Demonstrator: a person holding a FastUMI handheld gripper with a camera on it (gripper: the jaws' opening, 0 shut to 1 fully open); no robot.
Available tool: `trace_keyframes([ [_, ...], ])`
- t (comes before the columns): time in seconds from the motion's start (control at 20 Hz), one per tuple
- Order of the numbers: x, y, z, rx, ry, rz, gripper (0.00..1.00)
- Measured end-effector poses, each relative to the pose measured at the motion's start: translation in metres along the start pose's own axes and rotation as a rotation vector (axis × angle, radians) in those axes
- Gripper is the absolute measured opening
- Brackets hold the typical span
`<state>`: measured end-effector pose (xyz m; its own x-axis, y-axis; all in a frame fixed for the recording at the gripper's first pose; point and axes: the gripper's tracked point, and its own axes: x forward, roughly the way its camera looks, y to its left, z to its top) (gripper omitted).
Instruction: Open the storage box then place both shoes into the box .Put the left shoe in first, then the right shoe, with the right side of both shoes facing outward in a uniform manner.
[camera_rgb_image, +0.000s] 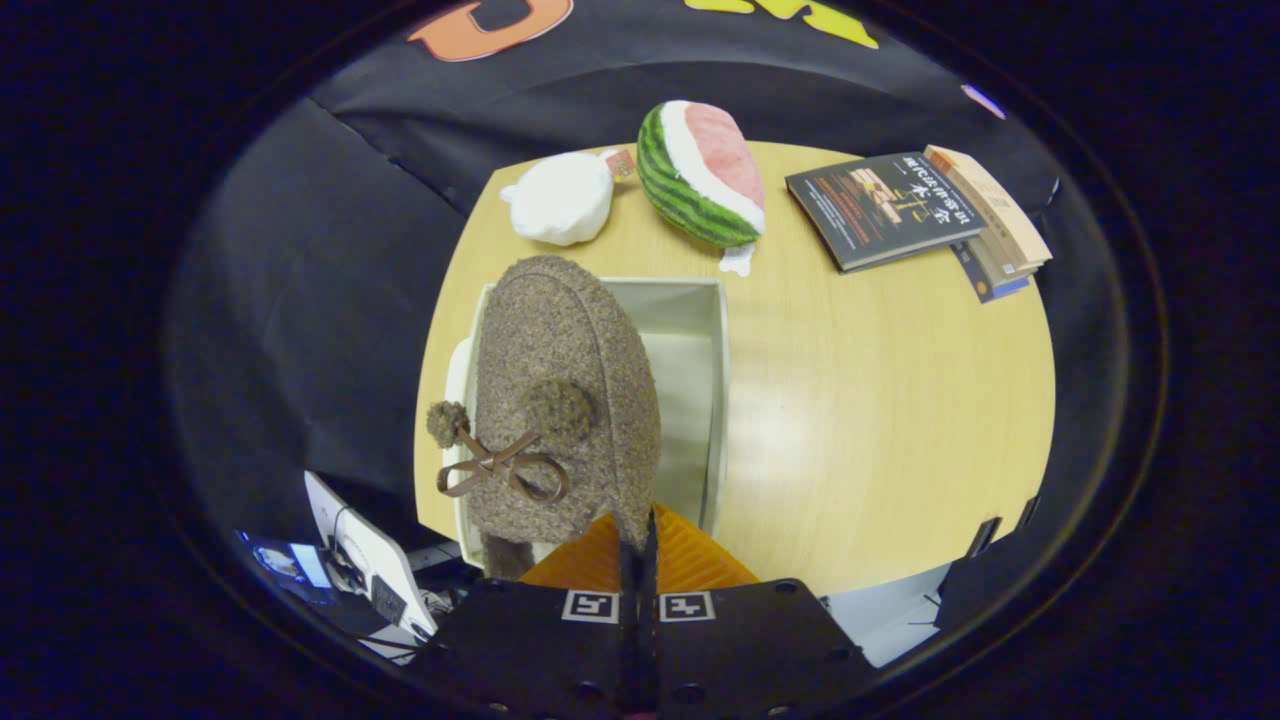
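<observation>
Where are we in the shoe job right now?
Done: the storage box is open. In hand: the gripper is shut on a brown fuzzy shoe, held over the box. Whether another shoe is already inside is hidden. Left: release it inside, right side outward.

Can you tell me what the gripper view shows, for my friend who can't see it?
The tongs are shut on a fuzzy brown shoe with pom-poms and a bow, held over an open storage box on a round wooden table. Beyond sit a watermelon plush, a white plush and stacked books.
</observation>
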<state>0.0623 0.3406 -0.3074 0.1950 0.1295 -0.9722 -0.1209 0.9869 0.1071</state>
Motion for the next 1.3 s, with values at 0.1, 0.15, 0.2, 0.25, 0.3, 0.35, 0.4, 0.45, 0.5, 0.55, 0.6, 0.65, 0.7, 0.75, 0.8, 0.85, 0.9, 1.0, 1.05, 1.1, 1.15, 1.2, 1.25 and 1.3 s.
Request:
trace_keyframes([
  [0.1, 0.024, -0.006, 0.003, 0.029, 0.012, -0.064, 0.0],
  [0.15, 0.034, -0.012, 0.004, 0.039, 0.013, -0.105, 0.0],
  [0.2, 0.044, -0.019, 0.004, 0.048, 0.014, -0.149, 0.0],
  [0.25, 0.055, -0.026, 0.003, 0.053, 0.018, -0.201, 0.0],
  [0.3, 0.063, -0.027, 0.002, 0.056, 0.027, -0.221, 0.0],
  [0.35, 0.069, -0.026, 0.002, 0.067, 0.02, -0.228, 0.0],
  [0.4, 0.074, -0.025, 0.004, 0.087, 0.01, -0.241, 0.0],
  [0.45, 0.079, -0.028, 0.007, 0.092, 0.008, -0.266, 0.0],
  [0.5, 0.083, -0.03, 0.005, 0.084, 0.013, -0.293, 0.01],
  [0.55, 0.087, -0.032, 0.005, 0.075, 0.017, -0.309, 0.01],
  [0.6, 0.091, -0.033, 0.005, 0.065, 0.026, -0.323, 0.0],
  [0.65, 0.093, -0.036, 0.005, 0.065, 0.026, -0.336, 0.01],
  [0.7, 0.093, -0.037, 0.007, 0.064, 0.025, -0.349, 0.02],
  [0.75, 0.093, -0.036, 0.008, 0.061, 0.026, -0.355, 0.02],
  [0.8, 0.093, -0.035, 0.008, 0.061, 0.027, -0.36, 0.03],
  [0.85, 0.092, -0.034, 0.009, 0.06, 0.019, -0.362, 0.03],
  [0.9, 0.093, -0.032, 0.009, 0.055, 0.009, -0.353, 0.06],
  [1.0, 0.088, -0.027, 0.007, 0.053, -0.006, -0.329, 0.18],
  [1.05, 0.085, -0.023, 0.006, 0.049, -0.01, -0.314, 0.2],
  [1.1, 0.081, -0.018, 0.003, 0.046, -0.016, -0.288, 0.26],
  [1.15, 0.075, -0.012, -0.001, 0.048, -0.02, -0.261, 0.29],
  [1.2, 0.067, -0.008, -0.003, 0.042, -0.027, -0.24, 0.4],
  [1.25, 0.058, -0.003, -0.006, 0.029, -0.04, -0.22, 0.51],
  [1.3, 0.049, 0.002, -0.008, 0.008, -0.059, -0.199, 0.59],
])
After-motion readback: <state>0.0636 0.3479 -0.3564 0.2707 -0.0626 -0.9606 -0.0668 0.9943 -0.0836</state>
